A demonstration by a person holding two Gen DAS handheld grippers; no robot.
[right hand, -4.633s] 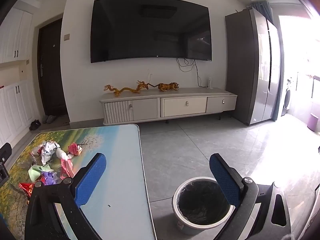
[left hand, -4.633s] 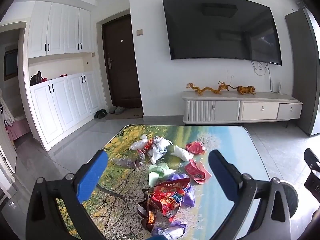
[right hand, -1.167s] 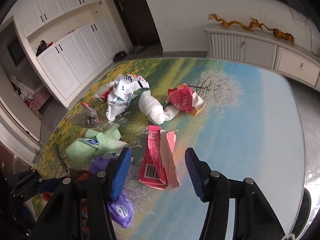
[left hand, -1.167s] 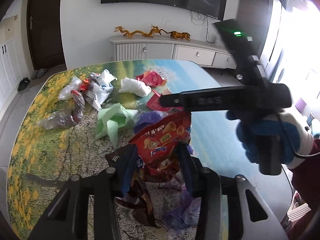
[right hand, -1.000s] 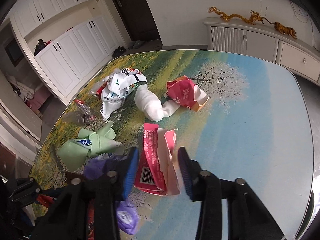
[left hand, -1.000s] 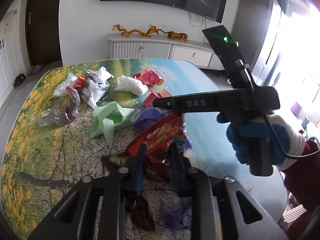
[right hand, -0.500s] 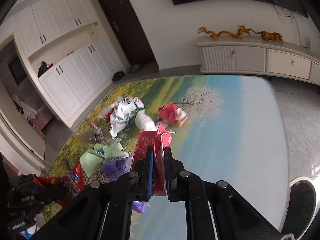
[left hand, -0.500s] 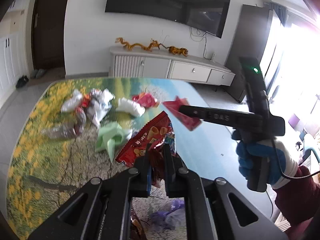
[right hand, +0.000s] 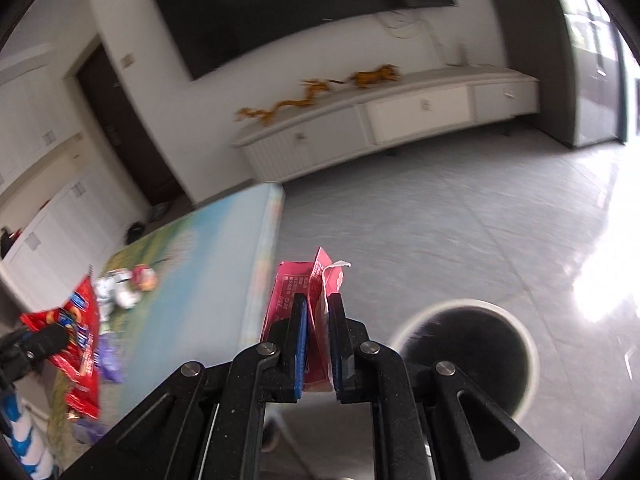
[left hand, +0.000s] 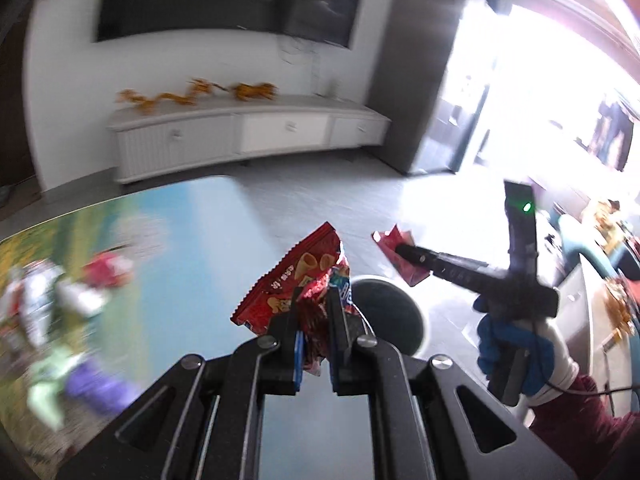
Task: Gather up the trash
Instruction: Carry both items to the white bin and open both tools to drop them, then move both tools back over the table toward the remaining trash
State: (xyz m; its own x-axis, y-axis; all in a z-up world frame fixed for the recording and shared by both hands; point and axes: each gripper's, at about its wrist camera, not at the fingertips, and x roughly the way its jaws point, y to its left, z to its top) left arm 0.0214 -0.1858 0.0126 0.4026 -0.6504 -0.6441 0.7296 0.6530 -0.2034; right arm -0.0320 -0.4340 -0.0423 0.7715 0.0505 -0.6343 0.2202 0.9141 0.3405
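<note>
My left gripper [left hand: 316,300] is shut on a red snack bag [left hand: 292,276] and holds it in the air past the table's right edge. My right gripper [right hand: 318,308] is shut on a pink wrapper [right hand: 310,280], also lifted; in the left wrist view it [left hand: 400,249] holds the wrapper [left hand: 394,248] above the floor. A round bin with a dark liner [right hand: 466,350] stands on the floor just right of the right gripper; in the left wrist view the bin [left hand: 392,320] lies right behind the snack bag. The red bag also shows in the right wrist view [right hand: 80,332].
Several wrappers [left hand: 60,300] lie on the picture-printed table [left hand: 180,240] at the left, blurred. A white TV cabinet [right hand: 380,120] runs along the far wall under a TV [left hand: 224,0]. Grey tiled floor [right hand: 440,220] lies beyond the table edge.
Both grippers closed on their pieces of trash, lifted them off the table and swung right, so the bin now shows in both views.
</note>
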